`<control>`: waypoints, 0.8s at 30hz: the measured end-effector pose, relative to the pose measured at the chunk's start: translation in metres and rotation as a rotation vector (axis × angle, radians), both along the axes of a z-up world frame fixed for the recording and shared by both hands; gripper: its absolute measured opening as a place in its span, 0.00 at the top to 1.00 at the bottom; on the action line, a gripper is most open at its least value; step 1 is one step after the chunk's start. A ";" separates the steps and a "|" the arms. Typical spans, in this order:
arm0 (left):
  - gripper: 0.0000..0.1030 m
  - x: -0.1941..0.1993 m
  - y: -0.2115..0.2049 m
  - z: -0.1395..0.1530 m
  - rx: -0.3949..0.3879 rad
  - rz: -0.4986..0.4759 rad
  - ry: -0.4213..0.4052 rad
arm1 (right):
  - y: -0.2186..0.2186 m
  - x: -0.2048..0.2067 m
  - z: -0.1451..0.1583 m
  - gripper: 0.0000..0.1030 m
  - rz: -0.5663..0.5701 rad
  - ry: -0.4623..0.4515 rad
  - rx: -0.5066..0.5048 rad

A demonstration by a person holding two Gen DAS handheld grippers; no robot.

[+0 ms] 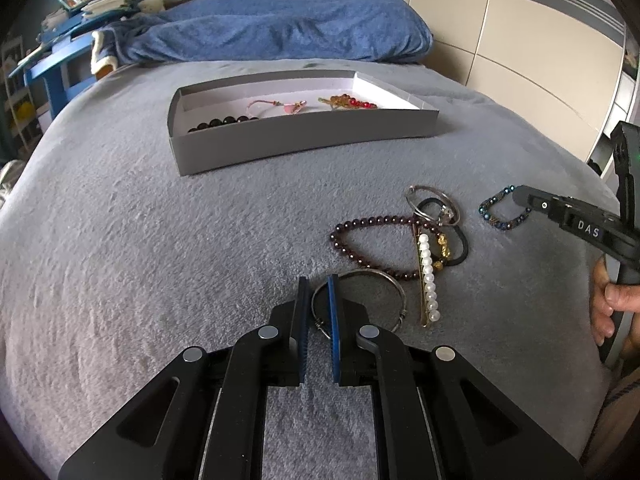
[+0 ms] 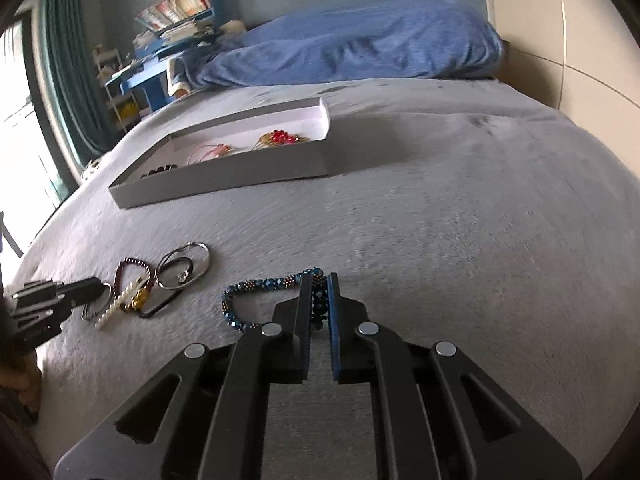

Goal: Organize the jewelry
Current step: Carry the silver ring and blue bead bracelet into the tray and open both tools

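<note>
My left gripper point(image 1: 316, 280) is shut on the near-left arc of a silver bangle point(image 1: 380, 280) that lies on the grey bed cover. My right gripper point(image 2: 320, 278) is shut on a blue beaded bracelet point(image 2: 256, 286); its loop trails left on the cover. The left wrist view shows the same bracelet point(image 1: 500, 216) at the right gripper's tip. Between them lies a pile: a dark red bead bracelet point(image 1: 360, 236), a pearl hair clip point(image 1: 428, 280), silver hoops point(image 1: 430, 204) and a black hair tie point(image 1: 462, 246). A grey tray point(image 1: 304, 140) further back holds three pieces.
A blue pillow point(image 1: 280, 24) lies behind the tray at the head of the bed. Wardrobe doors point(image 1: 520, 40) stand to the right, blue shelves point(image 1: 60, 60) and a curtained window point(image 2: 24, 120) to the left. A person's hand point(image 1: 608, 304) grips the right handle.
</note>
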State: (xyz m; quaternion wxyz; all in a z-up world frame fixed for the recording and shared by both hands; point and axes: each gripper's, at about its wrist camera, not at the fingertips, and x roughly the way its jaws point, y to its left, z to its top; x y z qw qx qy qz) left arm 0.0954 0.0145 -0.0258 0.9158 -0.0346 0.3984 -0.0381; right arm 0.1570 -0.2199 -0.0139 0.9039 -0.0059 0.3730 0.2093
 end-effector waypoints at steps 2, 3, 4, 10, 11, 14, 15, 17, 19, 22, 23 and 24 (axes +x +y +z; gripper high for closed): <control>0.90 0.002 -0.001 -0.001 0.003 -0.001 0.007 | 0.002 0.001 -0.001 0.93 0.006 0.006 -0.005; 0.90 0.001 -0.001 -0.001 0.002 -0.001 0.008 | 0.003 0.001 -0.001 0.93 0.010 0.007 -0.008; 0.90 0.001 0.000 0.000 -0.001 -0.002 0.005 | 0.004 0.001 -0.002 0.93 0.011 0.009 -0.009; 0.94 -0.004 0.003 0.005 -0.033 -0.009 -0.033 | 0.004 0.002 -0.003 0.93 0.007 0.019 -0.008; 0.95 -0.006 0.004 0.007 -0.040 -0.012 -0.045 | 0.004 0.002 -0.003 0.93 0.006 0.021 -0.007; 0.96 -0.011 0.008 0.014 -0.073 -0.023 -0.080 | 0.003 0.002 -0.004 0.93 0.005 0.026 0.003; 0.96 -0.012 0.011 0.017 -0.088 -0.019 -0.089 | 0.002 0.002 -0.003 0.93 0.003 0.028 0.009; 0.96 -0.013 0.016 0.022 -0.107 -0.012 -0.100 | 0.001 0.003 -0.002 0.93 0.008 0.032 0.020; 0.97 -0.013 0.020 0.028 -0.119 -0.009 -0.103 | -0.001 0.003 0.002 0.93 0.014 0.031 0.032; 0.97 -0.010 0.021 0.035 -0.117 -0.023 -0.107 | -0.002 0.004 0.012 0.93 0.025 0.023 0.050; 0.97 -0.009 0.021 0.038 -0.115 -0.027 -0.110 | -0.001 0.005 0.015 0.93 0.032 0.018 0.051; 0.97 -0.006 0.022 0.043 -0.112 -0.032 -0.114 | 0.001 0.006 0.020 0.93 0.042 0.013 0.049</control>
